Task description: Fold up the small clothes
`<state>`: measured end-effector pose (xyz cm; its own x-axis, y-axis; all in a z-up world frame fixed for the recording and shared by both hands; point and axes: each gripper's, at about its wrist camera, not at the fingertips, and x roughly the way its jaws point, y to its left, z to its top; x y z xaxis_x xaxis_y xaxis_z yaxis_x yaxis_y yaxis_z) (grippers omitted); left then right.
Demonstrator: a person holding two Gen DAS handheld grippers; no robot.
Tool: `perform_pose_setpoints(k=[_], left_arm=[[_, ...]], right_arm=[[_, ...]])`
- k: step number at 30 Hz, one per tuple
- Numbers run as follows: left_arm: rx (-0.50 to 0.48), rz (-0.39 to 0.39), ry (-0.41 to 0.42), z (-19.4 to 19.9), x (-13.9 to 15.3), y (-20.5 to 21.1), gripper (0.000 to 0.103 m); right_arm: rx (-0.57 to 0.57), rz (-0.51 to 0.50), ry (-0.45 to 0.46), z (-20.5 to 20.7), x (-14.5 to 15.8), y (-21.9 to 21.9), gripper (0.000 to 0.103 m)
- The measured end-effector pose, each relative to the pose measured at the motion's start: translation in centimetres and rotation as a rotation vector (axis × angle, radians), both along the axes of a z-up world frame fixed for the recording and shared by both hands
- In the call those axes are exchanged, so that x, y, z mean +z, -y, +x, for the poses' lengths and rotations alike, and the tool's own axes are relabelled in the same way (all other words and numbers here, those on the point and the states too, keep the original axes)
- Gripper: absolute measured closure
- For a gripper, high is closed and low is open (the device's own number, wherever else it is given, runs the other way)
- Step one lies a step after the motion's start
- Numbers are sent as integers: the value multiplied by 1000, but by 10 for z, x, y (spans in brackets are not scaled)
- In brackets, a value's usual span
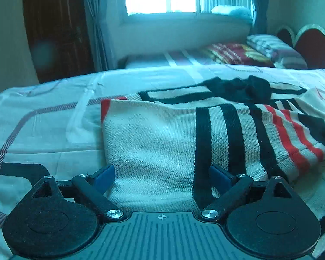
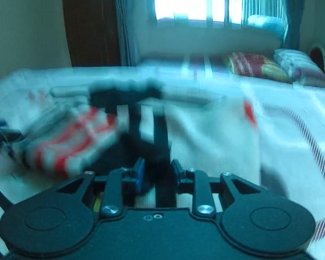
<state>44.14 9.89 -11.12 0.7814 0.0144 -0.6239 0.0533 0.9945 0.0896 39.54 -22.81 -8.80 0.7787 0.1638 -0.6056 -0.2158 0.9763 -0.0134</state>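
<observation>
The left tongs (image 1: pixel 162 174) stood spread wide over the near hem of the striped knit garment (image 1: pixel 158 134), pads clear of it. The right tongs (image 2: pixel 157 173) were narrowly parted astride a dark stripe; blur hid whether they pinched it. The garment lay on the bed (image 1: pixel 43 130) directly ahead of both, its long axis running crosswise, dark neckline (image 1: pixel 238 88) on the far side.

Striped knit on a patterned sheet
Cream knit garment (image 1: pixel 153 138) with black and red stripes; pale bedsheet (image 1: pixel 43 117) with dark lines; blue gripper pads (image 1: pixel 105 175); red-and-yellow pillow (image 1: pixel 234 53) upper right
</observation>
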Motion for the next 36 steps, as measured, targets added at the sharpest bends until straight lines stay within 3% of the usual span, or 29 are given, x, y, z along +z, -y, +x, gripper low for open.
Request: perform_pose_setpoints(k=[5,10,16,21,24,26,29,32,34,36], left_arm=[[9,14,-8,-5,2,-1,9],[45,-52,-18,-3,-5,-11,2],[51,-55,-16,-2,-8,-11,1],[78,-105,-21,-5,-4,-25,0],[84,-81,-8,-18,-3,-36,0],[95,-131,-25,-17,-8,-45,0],[105,-120,-32,-10,-10,-42,0],[110,-128,-31,-11,-11,-43,0],[116,-113,-21,-13,-9,-42,0],[115,-110,-14,-15,-8,-42,0]], right_arm=[[-17,-16,-14,2,0,-4,74],[-21,-15,1,-1,-4,-4,72],[-19,-10,-3,0,-2,-2,71],[-39,18,-8,-4,5,6,70],[-32,92,47,-16,19,17,64],[-33,152,-12,-8,16,21,62],[-26,166,-78,4,3,15,59],[1,136,-59,2,5,1,75],[10,95,-39,0,6,-4,95],[25,89,-37,-1,8,-2,96]])
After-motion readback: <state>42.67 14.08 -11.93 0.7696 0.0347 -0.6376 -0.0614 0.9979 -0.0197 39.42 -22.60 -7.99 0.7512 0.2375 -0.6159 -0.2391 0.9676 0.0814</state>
